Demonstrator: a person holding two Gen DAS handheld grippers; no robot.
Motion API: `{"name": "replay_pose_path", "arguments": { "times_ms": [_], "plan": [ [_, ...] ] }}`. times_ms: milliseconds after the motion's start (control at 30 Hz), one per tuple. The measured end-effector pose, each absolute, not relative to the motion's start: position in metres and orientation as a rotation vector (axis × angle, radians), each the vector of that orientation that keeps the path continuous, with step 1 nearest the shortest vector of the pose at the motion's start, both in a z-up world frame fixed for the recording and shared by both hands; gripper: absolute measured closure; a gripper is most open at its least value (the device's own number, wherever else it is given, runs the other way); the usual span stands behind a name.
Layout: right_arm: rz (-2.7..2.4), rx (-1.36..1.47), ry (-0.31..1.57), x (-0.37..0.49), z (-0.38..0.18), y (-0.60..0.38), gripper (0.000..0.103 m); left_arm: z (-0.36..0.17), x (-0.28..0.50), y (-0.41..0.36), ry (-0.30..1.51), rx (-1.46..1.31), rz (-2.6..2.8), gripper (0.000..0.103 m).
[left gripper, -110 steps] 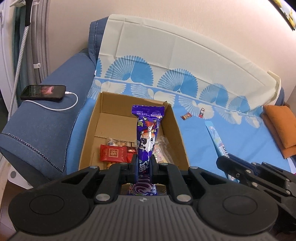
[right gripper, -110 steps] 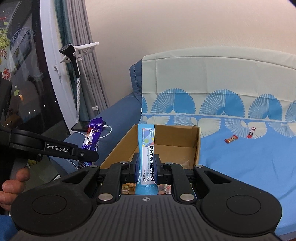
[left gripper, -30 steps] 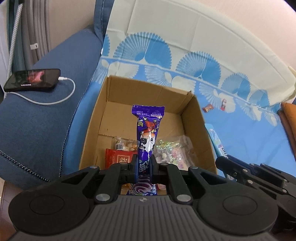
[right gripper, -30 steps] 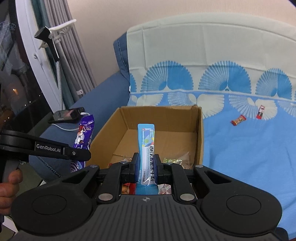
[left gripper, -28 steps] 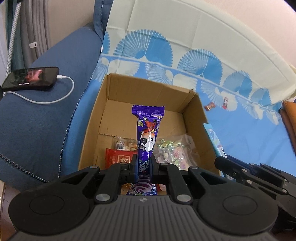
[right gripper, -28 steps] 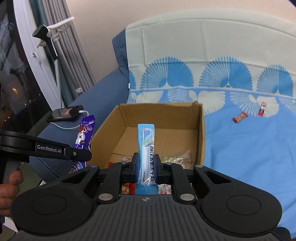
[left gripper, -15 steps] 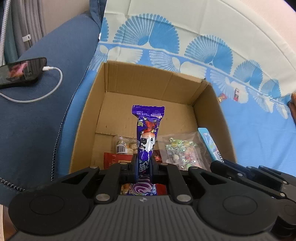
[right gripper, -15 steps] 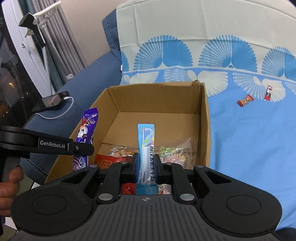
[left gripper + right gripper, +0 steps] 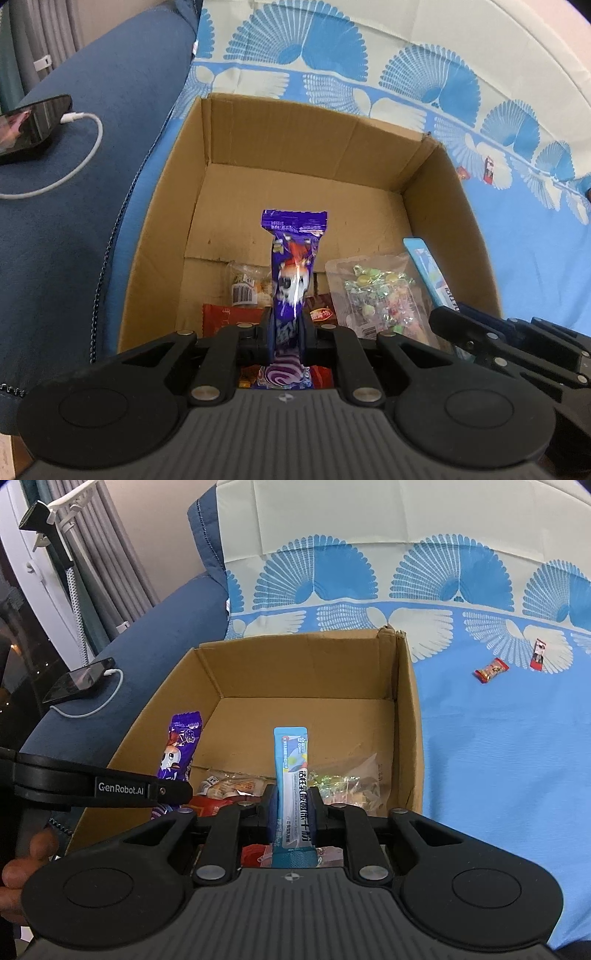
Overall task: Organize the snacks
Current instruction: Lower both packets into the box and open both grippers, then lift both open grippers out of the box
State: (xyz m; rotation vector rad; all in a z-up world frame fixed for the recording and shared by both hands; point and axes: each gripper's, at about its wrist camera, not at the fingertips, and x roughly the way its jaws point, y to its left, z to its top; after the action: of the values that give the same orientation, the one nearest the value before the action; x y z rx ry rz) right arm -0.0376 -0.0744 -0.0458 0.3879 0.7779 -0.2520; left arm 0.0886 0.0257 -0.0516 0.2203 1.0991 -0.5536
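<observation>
Left gripper (image 9: 287, 328) clamps purple pack (image 9: 293, 266), right gripper (image 9: 291, 812) blue stick (image 9: 293, 775); both over box (image 9: 162, 206). Lower, release onto bare floor.

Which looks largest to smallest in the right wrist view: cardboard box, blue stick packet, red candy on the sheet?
1. cardboard box
2. blue stick packet, held near the camera, so its apparent size is inflated
3. red candy, far off, so the last two ranks are unsure

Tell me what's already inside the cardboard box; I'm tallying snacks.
Inside the cardboard box: a clear candy bag, a red packet and a small barcoded clear packet. The grippers hide the box's near end.
</observation>
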Motion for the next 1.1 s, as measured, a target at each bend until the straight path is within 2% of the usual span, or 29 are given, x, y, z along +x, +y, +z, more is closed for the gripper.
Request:
{"name": "replay_pose_path", "arguments": {
  "times_ms": [33, 67, 100, 133, 267, 333, 500, 1100],
  "plan": [
    [-0.266, 0.401, 0.785, -0.037, -0.046, -0.076, 0.078, -0.051, 0.090, 0.026, 1.113, 0.221, -0.552, 0.053],
    [-0.278, 0.416, 0.790, -0.037, -0.046, -0.077, 0.073, -0.050, 0.090, 0.026, 1.120, 0.217, -0.548, 0.035],
    [-0.286, 0.440, 0.794, -0.038, -0.045, -0.079, 0.059, -0.048, 0.090, 0.029, 1.117, 0.211, -0.537, 0.005],
    [-0.291, 0.456, 0.792, -0.039, -0.044, -0.080, 0.051, -0.044, 0.088, 0.033, 1.094, 0.202, -0.504, 0.000],
    [-0.299, 0.463, 0.784, -0.048, -0.035, -0.076, 0.039, -0.036, 0.081, 0.045, 1.084, 0.213, -0.483, 0.000],
    [-0.293, 0.475, 0.795, -0.054, -0.030, -0.072, 0.028, -0.035, 0.075, 0.054, 1.106, 0.205, -0.466, 0.000],
    [-0.254, 0.446, 0.795, -0.074, -0.014, -0.050, 0.024, -0.025, 0.048, 0.078, 1.100, 0.174, -0.415, 0.000],
    [-0.264, 0.330, 0.647, -0.150, 0.042, -0.004, 0.017, 0.036, -0.037, 0.105, 0.893, 0.177, -0.440, 0.000]
  ]
}}
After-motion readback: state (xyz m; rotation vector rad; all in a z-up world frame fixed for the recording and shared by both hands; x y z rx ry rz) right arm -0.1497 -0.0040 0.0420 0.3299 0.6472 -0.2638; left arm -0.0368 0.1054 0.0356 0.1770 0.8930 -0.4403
